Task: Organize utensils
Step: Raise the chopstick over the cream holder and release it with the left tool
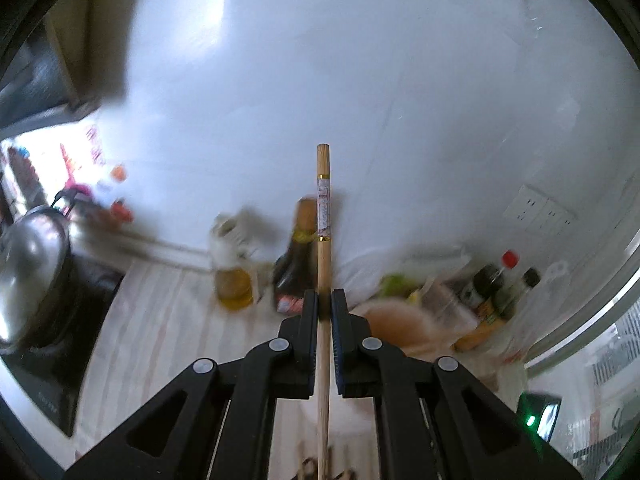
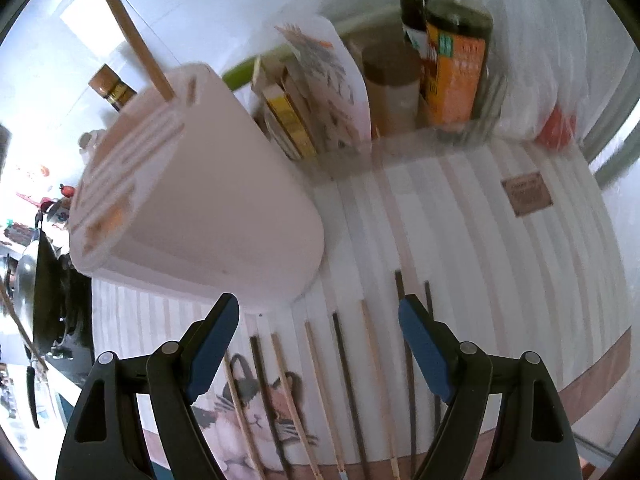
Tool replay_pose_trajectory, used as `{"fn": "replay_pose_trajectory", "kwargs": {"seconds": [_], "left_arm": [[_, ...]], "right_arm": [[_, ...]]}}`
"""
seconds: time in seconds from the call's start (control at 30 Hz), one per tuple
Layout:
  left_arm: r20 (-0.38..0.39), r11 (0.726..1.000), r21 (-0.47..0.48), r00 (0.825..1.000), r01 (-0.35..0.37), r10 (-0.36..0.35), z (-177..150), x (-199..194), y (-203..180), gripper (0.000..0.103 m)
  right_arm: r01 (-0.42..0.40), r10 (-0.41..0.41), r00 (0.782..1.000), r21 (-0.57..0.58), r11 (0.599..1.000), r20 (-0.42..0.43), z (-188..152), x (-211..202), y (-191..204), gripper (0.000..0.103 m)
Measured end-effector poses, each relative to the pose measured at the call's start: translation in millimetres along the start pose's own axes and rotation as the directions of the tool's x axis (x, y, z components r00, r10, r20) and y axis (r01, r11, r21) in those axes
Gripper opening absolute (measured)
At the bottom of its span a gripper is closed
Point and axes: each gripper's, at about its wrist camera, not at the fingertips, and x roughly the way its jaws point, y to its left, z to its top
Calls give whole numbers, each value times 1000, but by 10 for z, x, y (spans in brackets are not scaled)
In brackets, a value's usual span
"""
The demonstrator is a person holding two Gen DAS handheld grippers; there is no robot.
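Note:
My left gripper point(image 1: 324, 300) is shut on a light wooden chopstick point(image 1: 323, 216) that stands upright between the pads, high above the counter. My right gripper point(image 2: 319, 320) is open and empty, low over a striped mat point(image 2: 480, 248). Several light and dark chopsticks point(image 2: 344, 364) lie side by side on the mat between and below its fingers. A pale pink slotted utensil holder point(image 2: 192, 192) stands just beyond the left finger. One light chopstick point(image 2: 136, 40) sticks out of a slot in its top.
Sauce bottles point(image 2: 452, 40), a brown jar point(image 2: 392, 84) and upright packets point(image 2: 316, 92) crowd the back of the counter. A dark bottle point(image 1: 298, 256) and an oil bottle point(image 1: 234, 272) stand by the white wall. A steel lidded wok point(image 1: 32, 272) sits on the stove at left.

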Motion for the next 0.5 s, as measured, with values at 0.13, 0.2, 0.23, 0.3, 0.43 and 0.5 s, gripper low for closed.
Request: {"fn": "replay_pose_trajectory", "kwargs": {"seconds": [0.13,0.2,0.23,0.3,0.43,0.5], "left_arm": [[42,999,38,999,22,-24,239,148,-257,4],[57,998,57,998,29,-32,339,251,-367,4],[65,997,65,997,32,-37,389,317,-418,4],[73,997,70,996,41,-46,486,463,-505,4],[69,996,80,997,40,-46,572,766,-599,4],[69,995,97,997,23,-30,552,903,-627,4]], "right_arm": [[8,-9,1000,38,999,27,114,-16,-122,84],[14,-16,999,58,998,37,187,2,-200,84],[16,-19,999,66,998,43,224,-1,-226,84],[23,-28,998,90,996,64,318,1,-312,84],[40,-50,996,133,990,77,476,50,-473,84],[44,-57,995,151,988,82,524,67,-548,84]]}}
